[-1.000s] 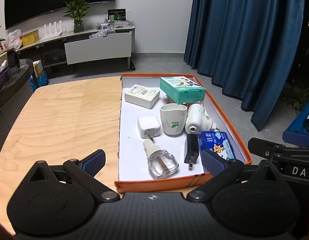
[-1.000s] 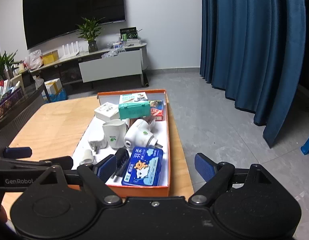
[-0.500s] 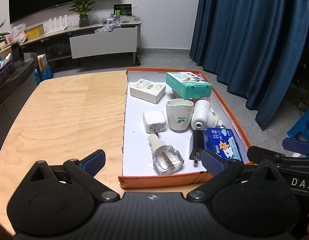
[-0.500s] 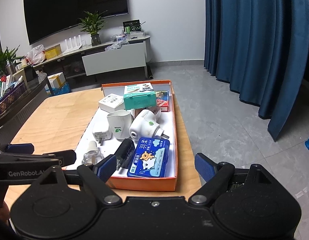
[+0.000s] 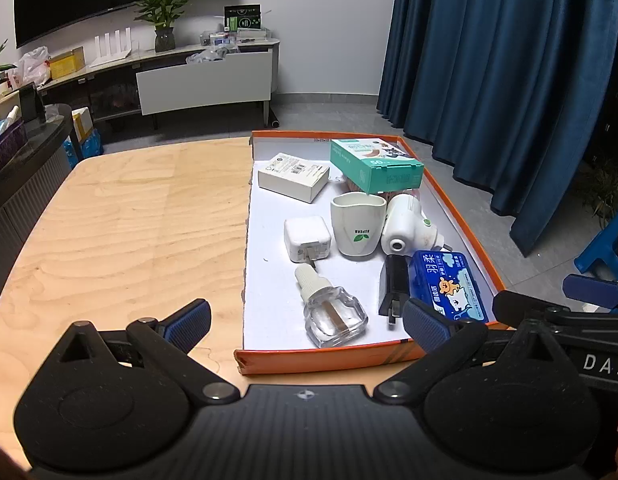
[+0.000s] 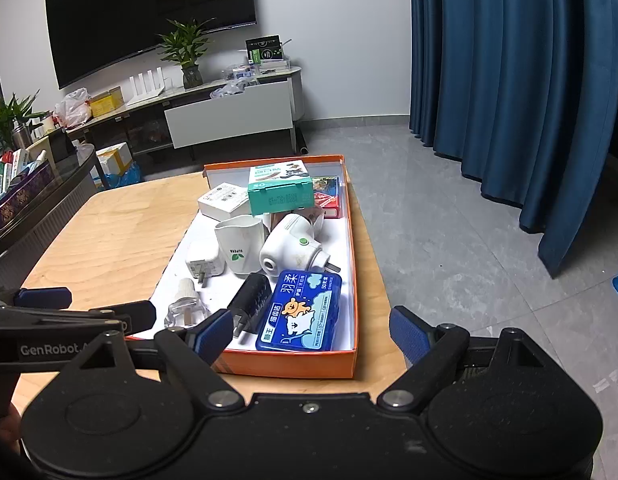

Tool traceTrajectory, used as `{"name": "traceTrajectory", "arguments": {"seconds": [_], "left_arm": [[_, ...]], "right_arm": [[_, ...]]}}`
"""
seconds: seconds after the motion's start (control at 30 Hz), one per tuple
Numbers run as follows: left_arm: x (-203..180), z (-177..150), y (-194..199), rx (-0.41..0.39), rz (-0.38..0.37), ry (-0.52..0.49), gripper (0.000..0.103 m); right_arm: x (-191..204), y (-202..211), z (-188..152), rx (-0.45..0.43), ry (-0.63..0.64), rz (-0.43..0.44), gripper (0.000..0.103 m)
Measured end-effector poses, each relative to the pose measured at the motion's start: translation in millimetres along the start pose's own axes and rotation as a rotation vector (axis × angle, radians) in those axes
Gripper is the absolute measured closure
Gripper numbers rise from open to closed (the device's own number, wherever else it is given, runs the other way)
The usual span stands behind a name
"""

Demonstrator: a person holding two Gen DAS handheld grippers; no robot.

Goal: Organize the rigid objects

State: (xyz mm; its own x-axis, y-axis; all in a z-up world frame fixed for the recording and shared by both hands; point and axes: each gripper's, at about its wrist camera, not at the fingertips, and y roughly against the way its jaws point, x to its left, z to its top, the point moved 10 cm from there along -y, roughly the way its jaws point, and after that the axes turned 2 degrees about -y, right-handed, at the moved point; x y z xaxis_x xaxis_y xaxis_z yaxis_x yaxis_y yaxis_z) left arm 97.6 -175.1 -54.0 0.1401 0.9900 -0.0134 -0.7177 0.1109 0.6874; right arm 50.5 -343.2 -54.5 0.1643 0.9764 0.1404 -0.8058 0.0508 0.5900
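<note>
An orange tray (image 5: 325,360) (image 6: 289,366) with a white floor sits on the right part of a wooden table (image 5: 129,232). In it lie a clear glass bottle (image 5: 333,312), a white charger (image 5: 307,238), a white cup (image 5: 357,228), a white plug-in device (image 5: 405,228), a black adapter (image 5: 393,286), a blue box (image 5: 449,288) (image 6: 301,312), a white box (image 5: 293,176) and a teal box (image 5: 377,164). My left gripper (image 5: 305,322) is open and empty just before the tray's near edge. My right gripper (image 6: 311,332) is open and empty over the tray's near right corner.
The table's right edge (image 6: 379,288) drops to a grey tiled floor. Blue curtains (image 5: 509,80) hang at the right. A TV stand (image 5: 201,80) with a plant and clutter stands against the far wall. A dark counter (image 5: 25,148) stands at the left.
Both grippers have pulled back and risen a little, so the tray looks farther off and more central. Nothing in the tray has moved. Both jaws stay open.
</note>
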Motion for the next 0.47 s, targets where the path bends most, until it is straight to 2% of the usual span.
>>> {"name": "traceTrajectory", "arguments": {"seconds": [0.47], "left_arm": [[-1.8, -5.8, -5.1, 0.038, -0.026, 0.007, 0.000]], "right_arm": [[-0.9, -3.8, -1.2, 0.011, -0.004, -0.012, 0.003]]}}
